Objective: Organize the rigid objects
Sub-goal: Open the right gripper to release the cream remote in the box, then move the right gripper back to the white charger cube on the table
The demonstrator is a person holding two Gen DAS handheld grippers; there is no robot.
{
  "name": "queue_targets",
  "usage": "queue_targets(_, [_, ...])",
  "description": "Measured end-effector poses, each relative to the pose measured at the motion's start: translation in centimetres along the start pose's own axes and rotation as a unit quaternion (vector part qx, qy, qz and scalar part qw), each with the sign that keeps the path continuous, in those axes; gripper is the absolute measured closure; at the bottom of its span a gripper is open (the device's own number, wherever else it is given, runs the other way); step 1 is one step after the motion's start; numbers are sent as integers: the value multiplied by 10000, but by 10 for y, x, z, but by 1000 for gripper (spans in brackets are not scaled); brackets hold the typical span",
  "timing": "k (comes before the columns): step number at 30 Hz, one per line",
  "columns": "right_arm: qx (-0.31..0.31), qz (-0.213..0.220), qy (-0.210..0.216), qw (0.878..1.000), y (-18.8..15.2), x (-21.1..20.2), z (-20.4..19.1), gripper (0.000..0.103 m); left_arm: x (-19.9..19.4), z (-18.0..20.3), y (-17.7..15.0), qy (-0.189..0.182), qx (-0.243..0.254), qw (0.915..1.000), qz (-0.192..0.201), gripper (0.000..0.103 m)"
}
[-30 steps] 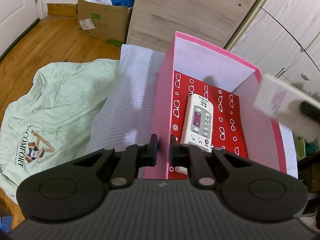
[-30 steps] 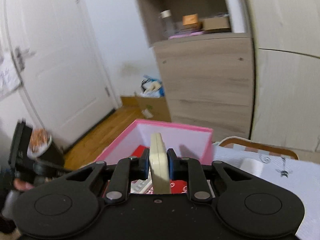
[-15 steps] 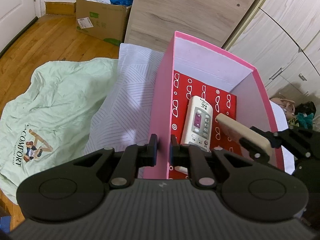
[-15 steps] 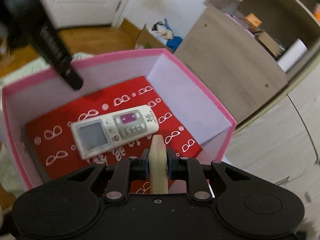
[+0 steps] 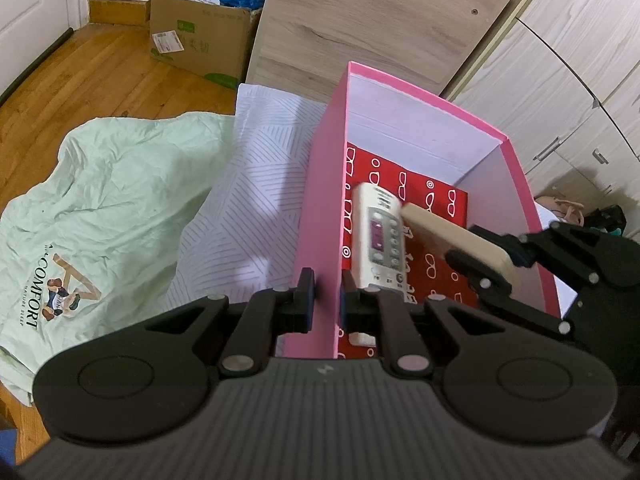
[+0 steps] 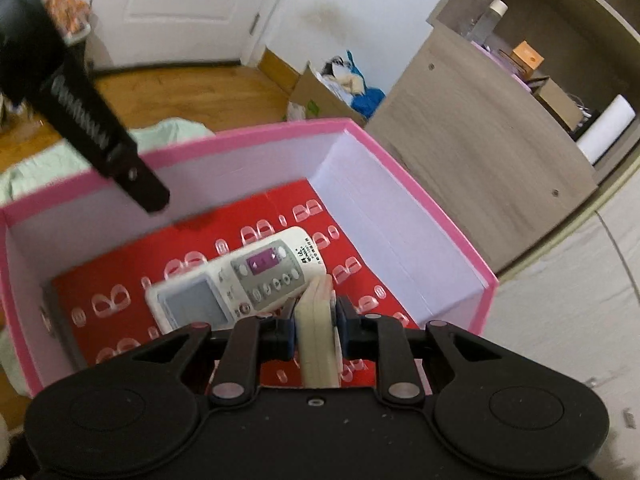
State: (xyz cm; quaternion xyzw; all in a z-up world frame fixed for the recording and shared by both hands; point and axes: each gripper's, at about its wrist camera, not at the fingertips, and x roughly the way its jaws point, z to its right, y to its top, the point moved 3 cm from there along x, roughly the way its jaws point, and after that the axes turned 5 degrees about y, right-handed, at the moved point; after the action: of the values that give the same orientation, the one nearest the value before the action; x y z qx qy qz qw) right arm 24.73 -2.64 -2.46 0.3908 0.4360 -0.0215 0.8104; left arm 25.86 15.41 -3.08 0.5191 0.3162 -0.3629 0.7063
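Lower now than half a second ago, the right gripper (image 5: 490, 254) has carried its beige block (image 5: 448, 236) down inside the pink box (image 5: 320, 200), so the block's far end sits right by the white remote (image 5: 378, 236); whether the two touch cannot be told. Its jaws are closed tight on the block's flat sides, seen edge-on in the right wrist view (image 6: 318, 328). The remote has slid closer to the box's left wall and lies flat on the red patterned lining (image 5: 444, 192). The left gripper (image 5: 323, 300) has not moved: its jaws pinch the box's near left wall, one finger (image 5: 306, 300) outside and the other inside. The box stands on a striped white sheet (image 5: 256, 168), beside a pale green quilt (image 5: 104, 192). A cardboard carton (image 5: 196, 44) sits on the wooden floor (image 5: 96, 80) beyond.
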Motion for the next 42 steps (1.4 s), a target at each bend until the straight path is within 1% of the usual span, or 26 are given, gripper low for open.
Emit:
queue_targets(4, [-124, -10, 13, 9999, 6, 5, -3, 78, 0, 0, 0, 7, 6, 10000, 0, 92])
queue_targets(5, [-224, -18, 21, 9997, 5, 7, -6, 77, 0, 0, 0, 8, -2, 10000, -3, 92])
queue_targets(6, [-293, -41, 95, 9995, 4, 7, -8, 72, 0, -1, 1, 3, 4, 10000, -3, 92])
queue_targets(9, [-166, -198, 439, 9987, 1, 10, -14, 63, 0, -1, 0, -4, 4, 10000, -5, 92])
queue_targets(12, [161, -250, 695, 9971, 3, 12, -11, 58, 0, -1, 1, -6, -9, 10000, -7, 92])
queue_targets(14, [559, -275, 906, 9939, 3, 12, -2, 57, -1, -2, 1, 7, 2, 10000, 0, 92])
queue_targets(17, [1213, -109, 1181, 9855, 1, 6, 18, 57, 0, -3, -1, -2, 1, 10000, 7, 92])
queue_targets(19, [1677, 30, 1328, 9769, -3, 0, 35, 56, 0, -4, -1, -21, -5, 10000, 0, 92])
queue_targets(21, [2045, 108, 1398, 9688, -10, -5, 48, 57, -1, -4, -1, -23, -16, 10000, -4, 92])
queue_targets(23, [2225, 172, 1471, 9636, -16, -8, 58, 63, -1, -3, -1, -3, 11, 10000, 4, 92])
queue_targets(28, [2649, 454, 1591, 9500, -33, -34, 85, 63, -1, 0, -1, 36, 81, 10000, 19, 92])
queue_targets(30, [2786, 587, 1559, 9458, -43, -50, 95, 63, -1, 2, -1, 63, 89, 9999, 23, 92])
queue_targets(33, [2974, 645, 1477, 9411, -63, -72, 107, 62, -1, 4, -1, 88, 85, 9999, 26, 92])
queue_targets(35, [3003, 606, 1402, 9415, -78, -82, 112, 62, -1, 3, -1, 73, 66, 9999, 26, 92])
queue_targets(37, [2918, 541, 1377, 9450, -95, -89, 113, 62, -2, 3, -1, 65, 89, 9999, 34, 92])
queue_targets(40, [2721, 251, 1436, 9512, -121, -88, 108, 62, -3, 3, -2, 73, 109, 9999, 42, 92])
queue_targets(42, [2597, -26, 1369, 9559, -137, -84, 102, 58, -2, 5, -1, 114, 104, 9999, 43, 92])
